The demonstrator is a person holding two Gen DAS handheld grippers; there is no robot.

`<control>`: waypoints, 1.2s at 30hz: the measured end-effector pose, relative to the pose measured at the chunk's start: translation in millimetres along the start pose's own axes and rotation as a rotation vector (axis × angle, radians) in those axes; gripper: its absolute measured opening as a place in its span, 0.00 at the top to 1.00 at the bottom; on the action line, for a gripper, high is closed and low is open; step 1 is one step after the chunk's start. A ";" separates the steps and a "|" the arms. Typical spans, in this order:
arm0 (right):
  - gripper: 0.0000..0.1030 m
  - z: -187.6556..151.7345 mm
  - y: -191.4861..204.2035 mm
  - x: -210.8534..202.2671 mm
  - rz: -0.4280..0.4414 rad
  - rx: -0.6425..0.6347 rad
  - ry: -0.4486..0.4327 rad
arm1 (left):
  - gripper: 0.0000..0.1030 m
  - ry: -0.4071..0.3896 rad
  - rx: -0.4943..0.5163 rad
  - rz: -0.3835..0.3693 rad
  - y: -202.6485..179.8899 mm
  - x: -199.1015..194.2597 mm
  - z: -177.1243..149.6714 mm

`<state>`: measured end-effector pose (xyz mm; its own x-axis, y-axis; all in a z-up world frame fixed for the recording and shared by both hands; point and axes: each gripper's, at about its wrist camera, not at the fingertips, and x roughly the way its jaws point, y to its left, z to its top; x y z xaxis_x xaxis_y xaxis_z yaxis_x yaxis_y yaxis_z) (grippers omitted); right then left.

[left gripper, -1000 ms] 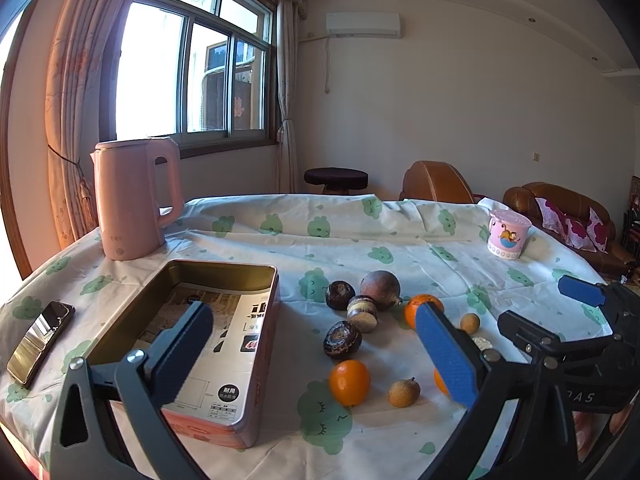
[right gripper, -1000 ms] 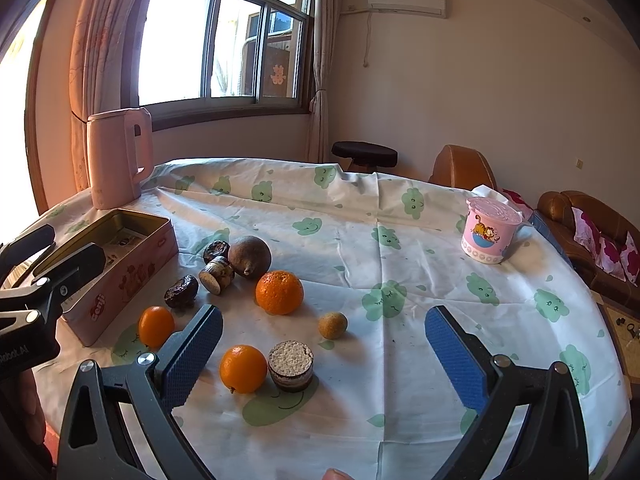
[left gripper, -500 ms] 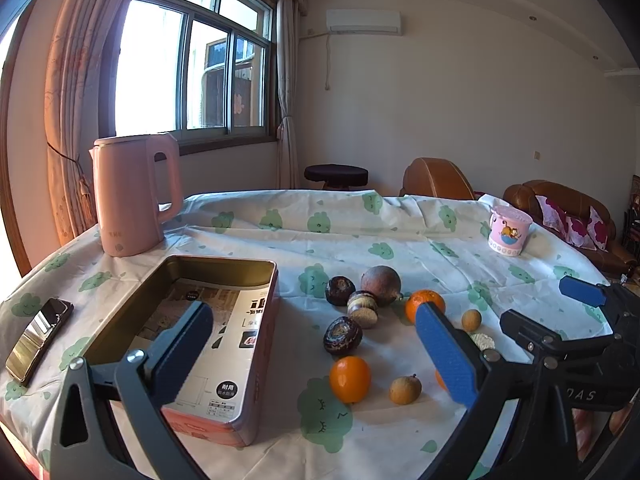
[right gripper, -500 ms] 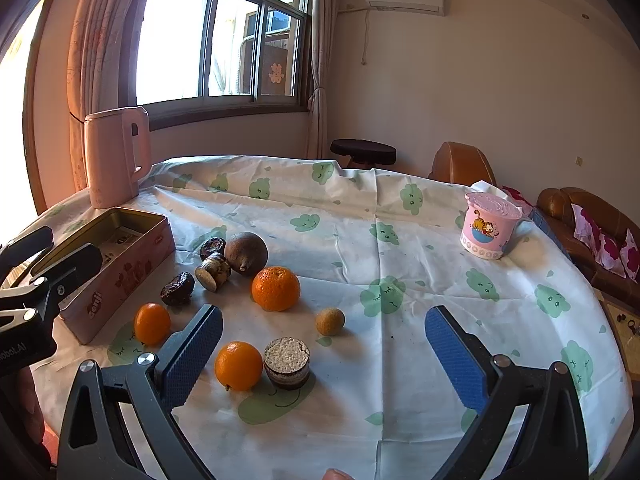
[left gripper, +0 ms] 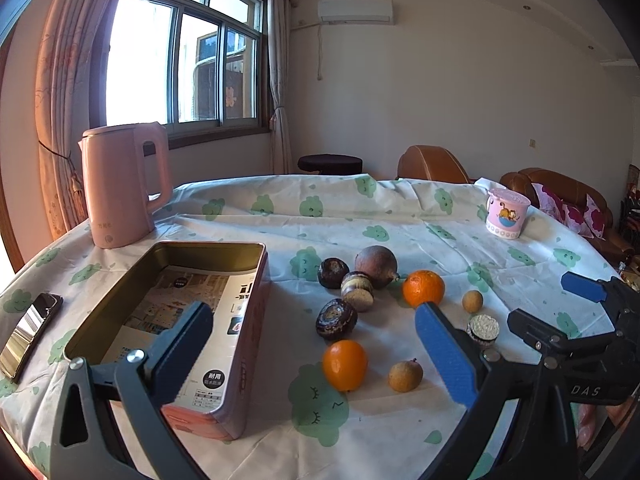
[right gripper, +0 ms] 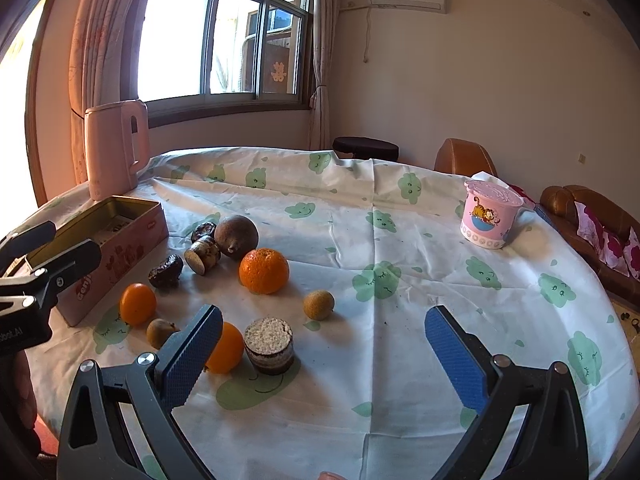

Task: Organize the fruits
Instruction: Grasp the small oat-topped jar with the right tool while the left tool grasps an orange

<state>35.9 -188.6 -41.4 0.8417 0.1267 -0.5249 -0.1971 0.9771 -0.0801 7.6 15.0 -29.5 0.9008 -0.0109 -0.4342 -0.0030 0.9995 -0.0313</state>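
Left gripper (left gripper: 316,354) fingers wide, empty; tin box (left gripper: 244,332) by its left finger; right gripper (right gripper: 322,354) fingers wide, empty, halved fruit (right gripper: 269,345) between them.

On the table lie three oranges (right gripper: 264,271), two longans (right gripper: 318,304), one tin (left gripper: 168,320), one kettle (left gripper: 120,184), one cup (right gripper: 488,216).

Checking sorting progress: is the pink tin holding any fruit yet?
No fruit. The pink tin is open, showing only a printed sheet on its bottom.
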 end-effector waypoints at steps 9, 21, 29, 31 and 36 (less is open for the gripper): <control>0.22 -10.4 -0.6 16.0 0.112 0.021 0.070 | 0.00 0.025 0.012 -0.050 -7.1 7.0 -6.3; 0.43 -4.1 2.4 50.5 0.189 0.085 0.175 | 0.00 0.026 0.031 -0.054 -12.1 10.9 -9.0; 0.64 -8.2 0.9 51.2 0.230 0.076 0.204 | 0.01 0.017 0.077 -0.097 -27.3 9.1 -7.6; 0.65 -8.1 -4.4 45.7 0.205 0.080 0.180 | 0.03 0.021 0.105 -0.112 -37.1 9.9 -7.4; 0.65 -10.3 -26.8 37.6 0.098 0.071 0.150 | 0.07 0.049 0.165 -0.151 -62.3 16.9 -5.3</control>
<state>67.7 -211.8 -67.7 0.7350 0.1999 -0.6480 -0.2340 0.9716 0.0342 20.7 -47.6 -39.7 0.8633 -0.1586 -0.4790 0.2052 0.9776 0.0462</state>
